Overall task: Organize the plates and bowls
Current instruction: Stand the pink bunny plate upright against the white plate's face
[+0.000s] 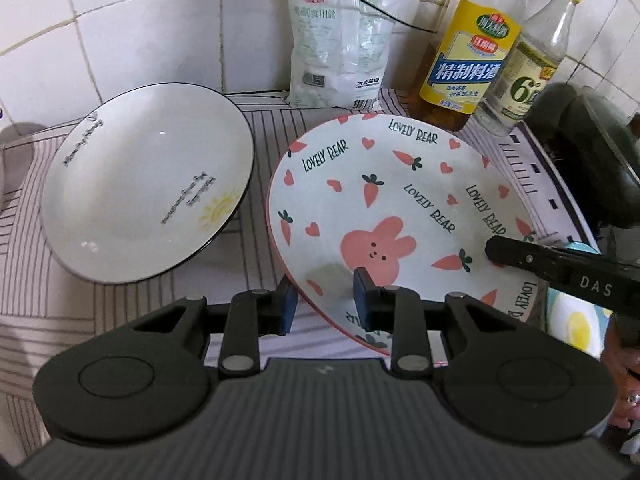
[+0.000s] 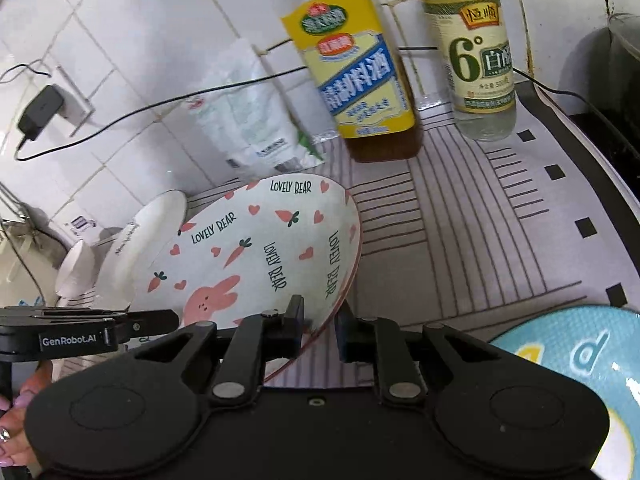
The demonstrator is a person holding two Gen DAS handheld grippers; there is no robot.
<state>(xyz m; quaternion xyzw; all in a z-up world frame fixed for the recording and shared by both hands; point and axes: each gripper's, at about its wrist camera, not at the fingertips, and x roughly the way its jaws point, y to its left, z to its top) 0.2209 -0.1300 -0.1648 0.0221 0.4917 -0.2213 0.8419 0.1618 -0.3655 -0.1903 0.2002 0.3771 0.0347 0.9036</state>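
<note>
The left gripper (image 1: 325, 300) is clamping the near rim of the carrot plate (image 1: 384, 200), which is tilting up at its twelve o'clock; the right gripper (image 2: 319, 330) is pinching the opposite rim. At ten o'clock of the left gripper, the black-rimmed white plate (image 1: 148, 180) is lying on the striped mat (image 2: 460, 216). The carrot plate is reading "LOVELY BEAR"; the vinegar bottle (image 2: 476, 56) is showing "6°". Bare mat is lying open at the right gripper's two o'clock.

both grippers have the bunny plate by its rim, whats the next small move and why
Probably carry the bunny plate sideways over the white plate and lower it on. Left gripper and right gripper both pinch its rim, it hangs tilted off the mat, and the white plate sits bare beside it.
</note>
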